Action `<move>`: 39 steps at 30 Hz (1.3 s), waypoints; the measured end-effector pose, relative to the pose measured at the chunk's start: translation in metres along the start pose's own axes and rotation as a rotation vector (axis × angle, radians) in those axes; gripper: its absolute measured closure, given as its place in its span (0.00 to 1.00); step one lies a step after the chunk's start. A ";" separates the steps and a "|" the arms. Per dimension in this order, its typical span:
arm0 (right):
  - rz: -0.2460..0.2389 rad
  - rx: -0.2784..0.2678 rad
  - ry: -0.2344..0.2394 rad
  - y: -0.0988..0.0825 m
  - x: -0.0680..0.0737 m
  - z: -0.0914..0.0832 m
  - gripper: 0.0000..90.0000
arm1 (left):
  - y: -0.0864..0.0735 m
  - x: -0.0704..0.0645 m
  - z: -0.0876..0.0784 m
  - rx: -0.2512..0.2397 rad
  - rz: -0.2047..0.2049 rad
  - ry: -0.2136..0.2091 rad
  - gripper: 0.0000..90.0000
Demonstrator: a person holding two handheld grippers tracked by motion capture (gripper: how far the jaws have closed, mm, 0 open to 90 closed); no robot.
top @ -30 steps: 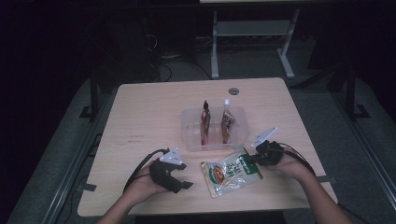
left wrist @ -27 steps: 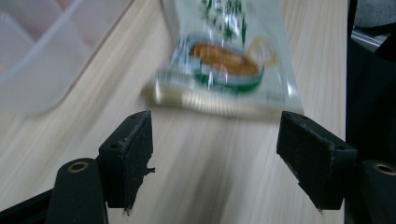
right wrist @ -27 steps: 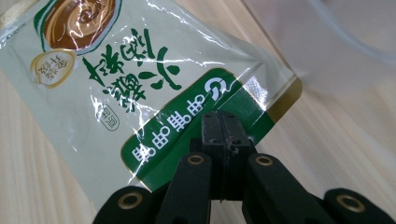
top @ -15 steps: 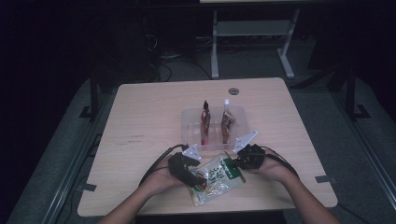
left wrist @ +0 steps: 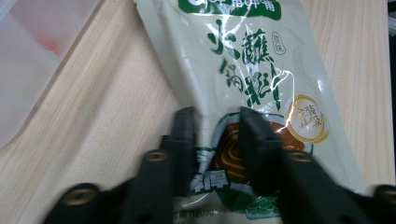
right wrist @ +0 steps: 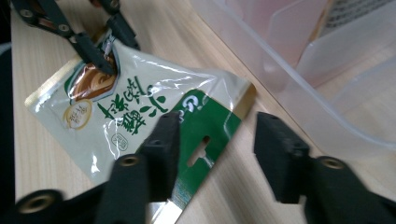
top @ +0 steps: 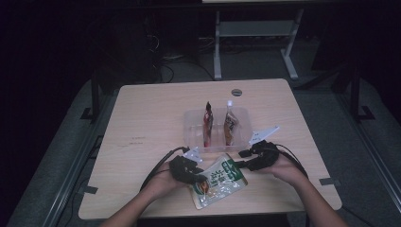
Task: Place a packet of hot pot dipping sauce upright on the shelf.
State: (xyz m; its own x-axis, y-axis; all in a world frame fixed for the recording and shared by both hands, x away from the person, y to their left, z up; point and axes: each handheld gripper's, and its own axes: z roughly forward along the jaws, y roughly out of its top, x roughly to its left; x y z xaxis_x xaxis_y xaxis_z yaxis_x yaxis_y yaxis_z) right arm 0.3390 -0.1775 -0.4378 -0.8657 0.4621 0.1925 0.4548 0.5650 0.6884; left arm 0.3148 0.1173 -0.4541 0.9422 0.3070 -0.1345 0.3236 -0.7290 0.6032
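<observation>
Between my left gripper's (left wrist: 212, 135) just-closed jaws the sauce pouch (left wrist: 243, 88) was pinched flat on the table (left wrist: 93, 121), while my right gripper (right wrist: 212, 140) had just let go, jaws apart astride its green header, so I judged lifting slowly safest.

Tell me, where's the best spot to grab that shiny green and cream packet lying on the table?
Probably the flat green top strip with the hang hole, on the glossy green and cream sauce pouch. It lies flat on the pale wooden table, so slide one jaw in low from the open table side, away from the clear plastic tray. The left tongs already pinch its other end; the right tongs stand open there.
</observation>
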 end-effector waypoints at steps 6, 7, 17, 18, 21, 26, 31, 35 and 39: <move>0.020 0.010 0.045 -0.004 -0.002 0.007 0.38 | -0.002 -0.003 -0.003 -0.043 0.009 -0.007 0.98; 0.022 0.012 0.060 -0.004 -0.001 0.009 0.37 | -0.003 -0.003 -0.004 -0.053 0.017 -0.007 0.99; 0.050 -0.014 0.181 -0.003 0.001 0.016 0.36 | -0.002 -0.011 -0.031 -0.156 0.095 0.047 1.00; 0.057 -0.020 0.192 -0.003 0.001 0.016 0.37 | -0.002 -0.011 -0.033 -0.166 0.092 0.050 1.00; 0.058 -0.041 0.235 -0.001 0.003 0.017 0.40 | -0.002 -0.011 -0.039 -0.192 0.102 0.065 1.00; 0.036 -0.039 0.289 0.003 0.007 0.022 0.53 | -0.002 -0.011 -0.043 -0.209 0.114 0.072 1.00; 0.032 -0.048 0.309 0.004 0.007 0.023 0.64 | -0.002 -0.011 -0.043 -0.213 0.115 0.076 1.00; 0.032 -0.068 0.329 0.005 0.007 0.019 0.78 | -0.003 -0.010 -0.044 -0.214 0.118 0.080 1.00; -0.001 -0.074 0.338 0.006 0.009 0.018 0.89 | -0.003 -0.009 -0.045 -0.218 0.116 0.085 1.00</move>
State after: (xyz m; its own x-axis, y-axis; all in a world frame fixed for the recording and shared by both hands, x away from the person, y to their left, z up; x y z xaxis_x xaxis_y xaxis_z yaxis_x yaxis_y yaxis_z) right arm 0.3380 -0.1572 -0.4448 -0.8923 0.2019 0.4038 0.4479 0.5090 0.7351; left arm 0.3019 0.1440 -0.4196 0.9582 0.2859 0.0070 0.1783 -0.6163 0.7670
